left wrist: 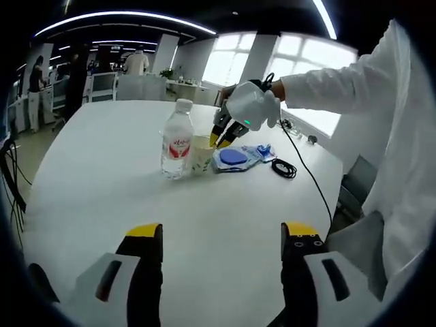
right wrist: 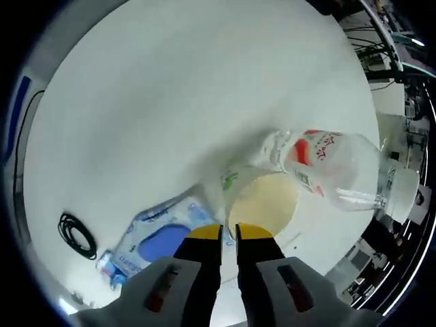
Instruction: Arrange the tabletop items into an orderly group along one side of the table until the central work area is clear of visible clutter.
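Right gripper view looks down past the nearly closed right claw (right wrist: 228, 230), poised at the rim of the pale paper cup (right wrist: 262, 197); whether it pinches that rim is unclear. Cup, clear plastic water bottle (right wrist: 334, 167) and blue-lidded wipes packet (right wrist: 160, 242) cluster toward one edge of the white desk (right wrist: 170, 88), probably the intended group. Left claw (left wrist: 221, 231) hovers wide open, empty.

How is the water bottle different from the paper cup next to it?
The water bottle is clear plastic with a red label and a white cap, so it is closed; the paper cup is opaque, pale, and open at the top. The water bottle stands taller than the paper cup. The right gripper has its jaws nearly together at the paper cup's rim, while nothing grips the water bottle. Both stand upright, side by side, on the white table.
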